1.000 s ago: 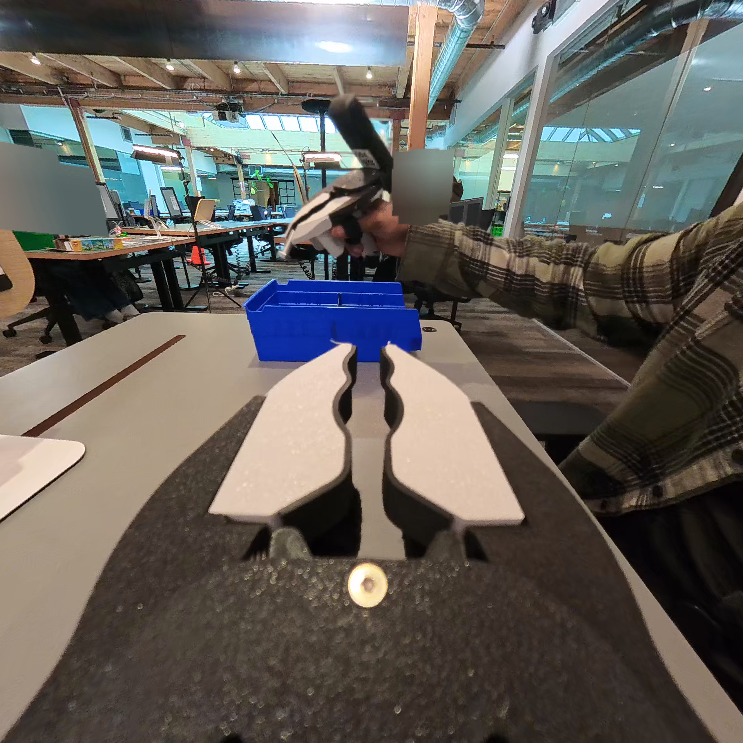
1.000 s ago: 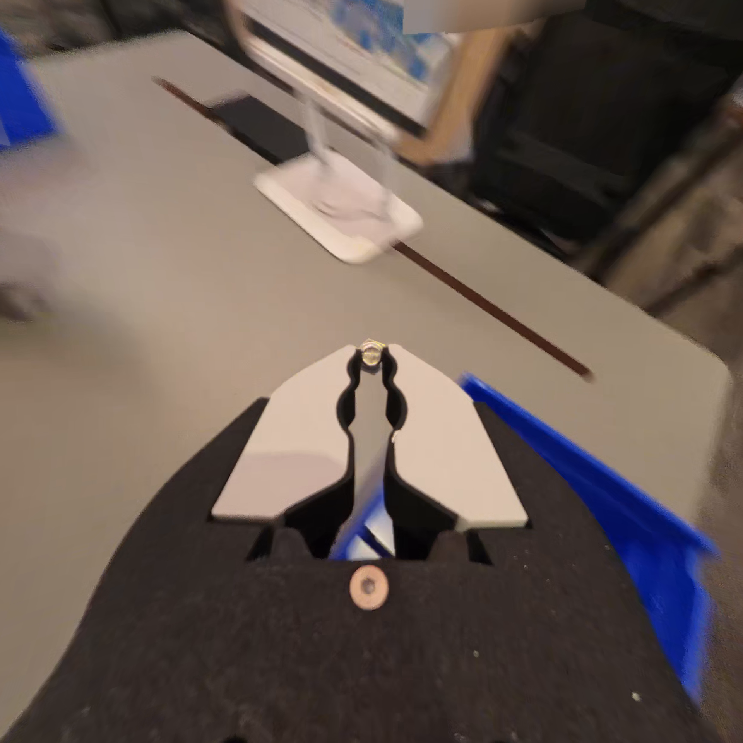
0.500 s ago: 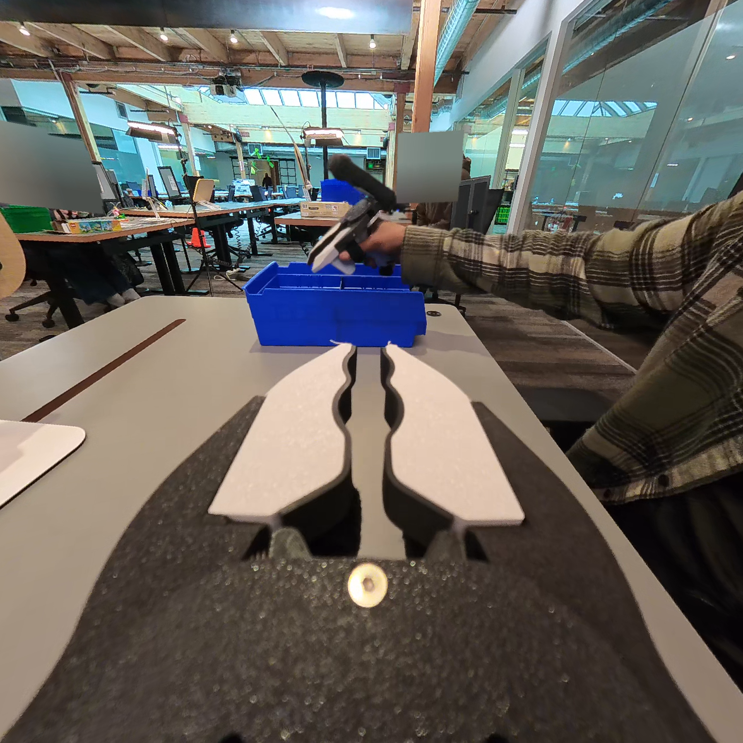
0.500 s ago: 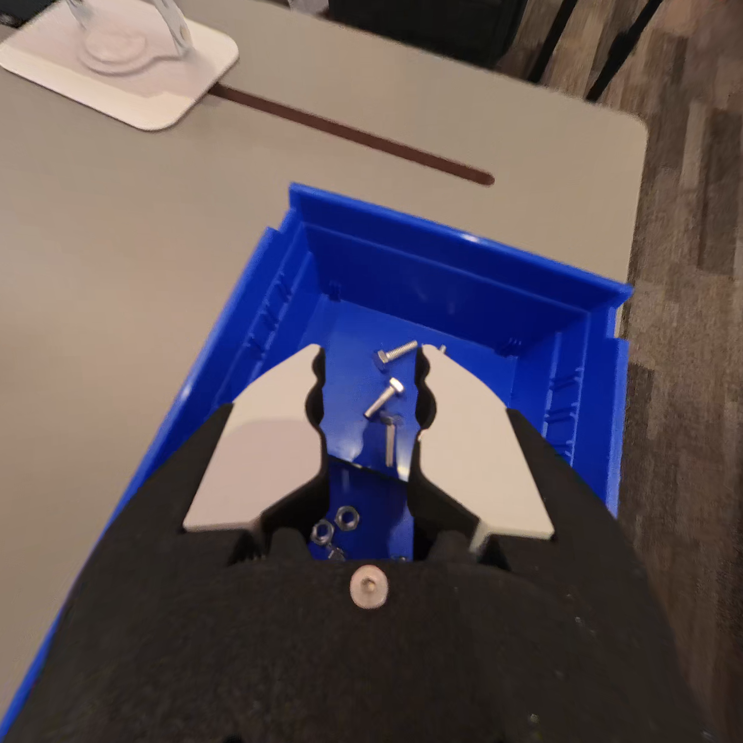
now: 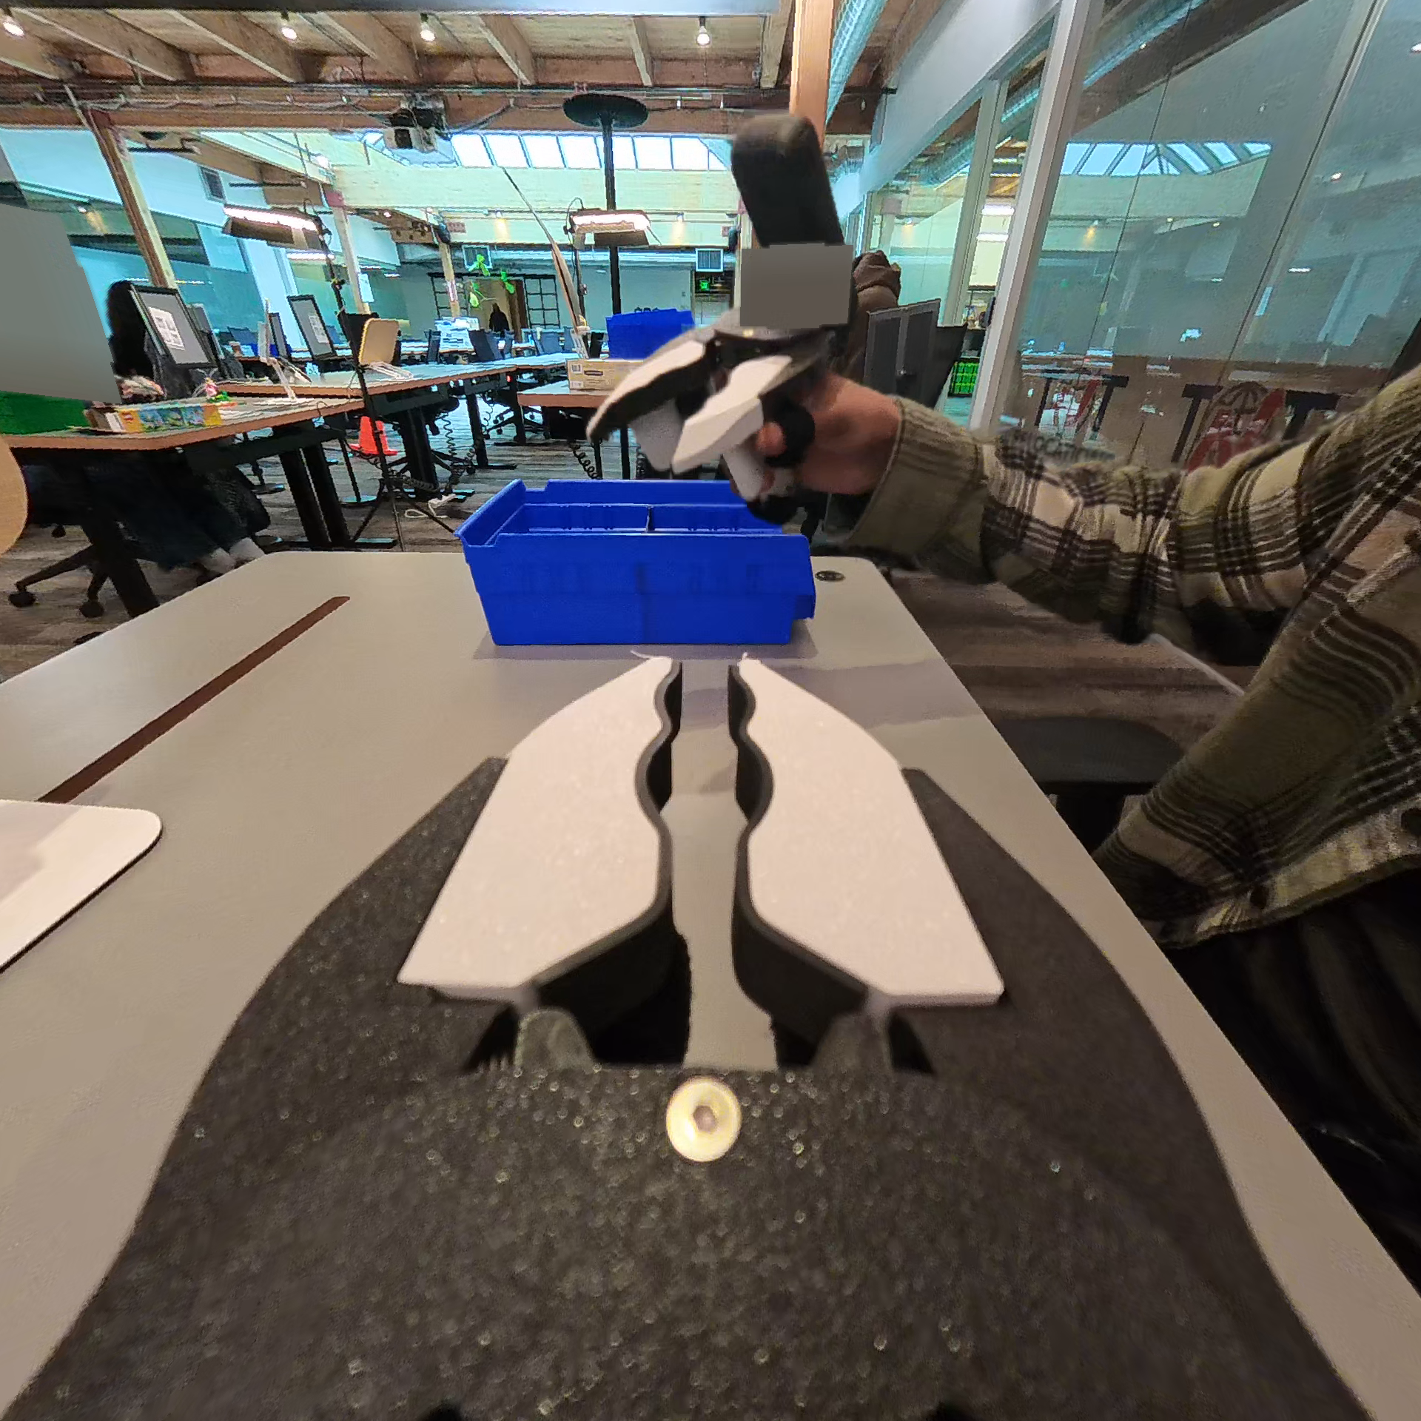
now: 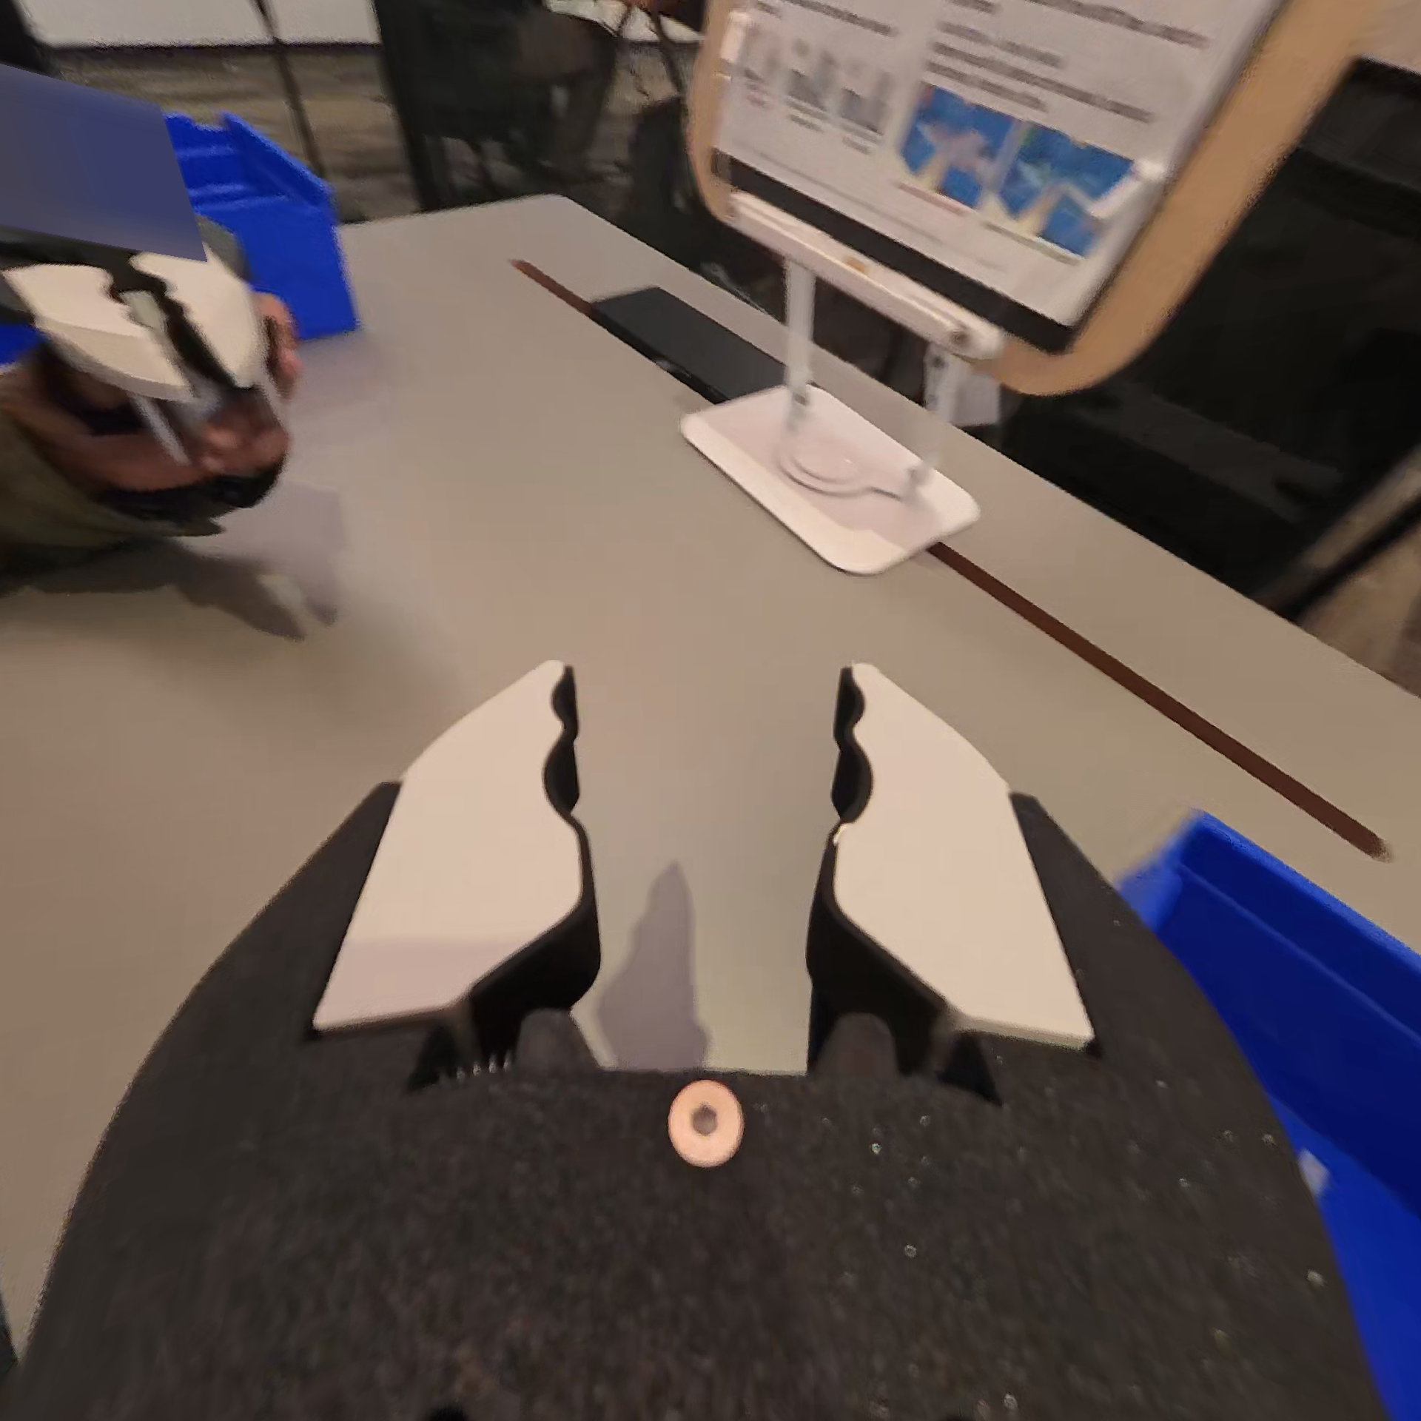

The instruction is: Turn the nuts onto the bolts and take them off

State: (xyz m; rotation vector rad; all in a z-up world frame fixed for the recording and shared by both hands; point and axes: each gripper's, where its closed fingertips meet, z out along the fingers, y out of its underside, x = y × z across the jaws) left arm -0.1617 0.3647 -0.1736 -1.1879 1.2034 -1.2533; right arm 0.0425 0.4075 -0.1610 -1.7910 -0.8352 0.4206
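Right gripper (image 6: 703,677): hovering over grey table (image 6: 461,615), jaws spread wide, empty; left gripper (image 5: 703,669): lying level, jaws nearly together, facing blue bin (image 5: 638,592).

Bright overhead light, soft shadows, blurred wide-angle edges.

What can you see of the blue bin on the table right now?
The blue bin is a rectangular open-topped tray that looks like moulded plastic, with a stepped rim and a divider splitting it into compartments. It sits flat near the grey table's far edge. Nothing touches it; the right hand-held gripper hangs above it. Its contents are hidden from the left wrist view; the right wrist view catches only a corner.
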